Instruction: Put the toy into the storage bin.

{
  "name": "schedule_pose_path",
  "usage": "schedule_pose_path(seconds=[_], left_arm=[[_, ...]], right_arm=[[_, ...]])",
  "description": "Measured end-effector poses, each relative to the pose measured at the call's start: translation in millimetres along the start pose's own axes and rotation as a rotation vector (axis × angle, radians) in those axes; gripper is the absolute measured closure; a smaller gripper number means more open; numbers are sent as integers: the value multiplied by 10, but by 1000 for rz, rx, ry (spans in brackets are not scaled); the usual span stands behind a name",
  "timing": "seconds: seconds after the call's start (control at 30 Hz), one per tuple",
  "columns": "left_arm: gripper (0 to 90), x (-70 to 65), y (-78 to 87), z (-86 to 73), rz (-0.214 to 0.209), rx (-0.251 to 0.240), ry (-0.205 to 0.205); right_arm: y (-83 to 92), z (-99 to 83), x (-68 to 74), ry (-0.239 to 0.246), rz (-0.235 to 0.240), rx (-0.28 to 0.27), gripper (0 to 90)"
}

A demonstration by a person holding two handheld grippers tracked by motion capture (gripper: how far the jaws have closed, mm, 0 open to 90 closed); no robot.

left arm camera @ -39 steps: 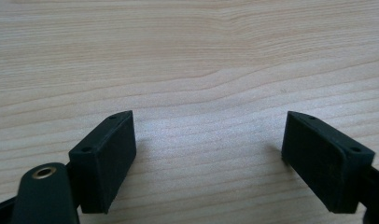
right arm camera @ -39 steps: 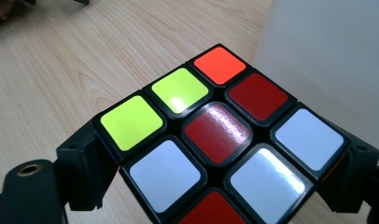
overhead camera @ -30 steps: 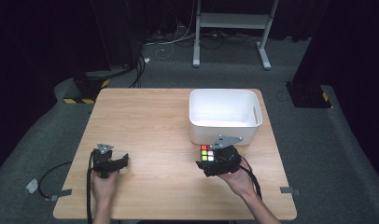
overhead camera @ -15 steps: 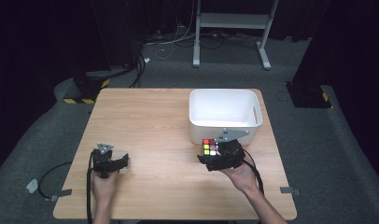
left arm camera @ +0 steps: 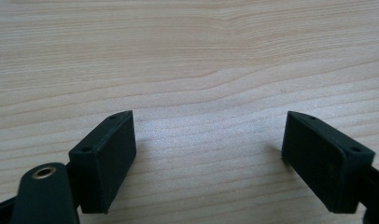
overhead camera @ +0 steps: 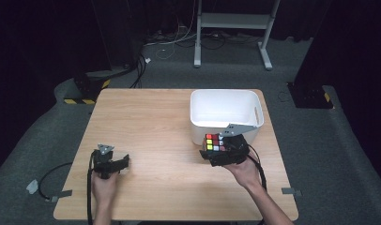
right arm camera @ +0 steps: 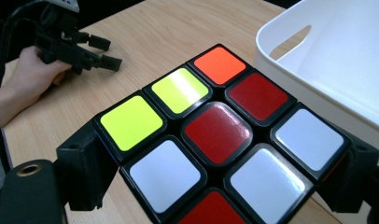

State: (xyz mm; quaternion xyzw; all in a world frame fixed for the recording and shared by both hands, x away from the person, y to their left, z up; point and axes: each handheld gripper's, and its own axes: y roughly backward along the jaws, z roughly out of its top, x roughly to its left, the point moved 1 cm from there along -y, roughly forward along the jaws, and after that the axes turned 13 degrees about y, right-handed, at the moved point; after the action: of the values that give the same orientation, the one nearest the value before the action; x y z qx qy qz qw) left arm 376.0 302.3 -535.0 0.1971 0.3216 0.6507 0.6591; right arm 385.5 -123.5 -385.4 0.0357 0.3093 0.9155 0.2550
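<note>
Your left gripper (overhead camera: 114, 162) rests on the bench (overhead camera: 151, 126), jaws spread with nothing between them. Your right gripper (overhead camera: 216, 148) clamps the puzzle cube (overhead camera: 214, 142) above the bench, just before the white bin (overhead camera: 224, 112).

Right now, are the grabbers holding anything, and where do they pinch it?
The right gripper pinches the puzzle cube by two opposite sides. The left gripper is open, holding nothing.

floor (overhead camera: 320, 154): grey carpet all round | table (overhead camera: 146, 122): light wood, square, mid-room | back: dark — black curtains, little light there | stand (overhead camera: 235, 21): white metal frame, legs on the carpet behind the table | cables (overhead camera: 170, 44): loose by the stand | black boxes (overhead camera: 87, 89) with yellow-black stripes — left of table
</note>
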Motion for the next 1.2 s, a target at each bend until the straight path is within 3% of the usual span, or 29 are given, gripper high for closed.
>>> schedule_pose_path(seconds=[0.37, 0.6, 1.0, 1.2], left_arm=[[179, -1, 0, 0, 1, 1, -1], [179, -1, 0, 0, 1, 1, -1], [179, -2, 0, 0, 2, 0, -1], [179, -2, 0, 0, 3, 0, -2]], right_arm=[[62, 67, -93, -14, 17, -28, 139], [168, 164, -209, -2, 16, -80, 139], [207, 233, -347, -9, 22, -91, 140], [220, 294, -419, 6, 0, -82, 139]])
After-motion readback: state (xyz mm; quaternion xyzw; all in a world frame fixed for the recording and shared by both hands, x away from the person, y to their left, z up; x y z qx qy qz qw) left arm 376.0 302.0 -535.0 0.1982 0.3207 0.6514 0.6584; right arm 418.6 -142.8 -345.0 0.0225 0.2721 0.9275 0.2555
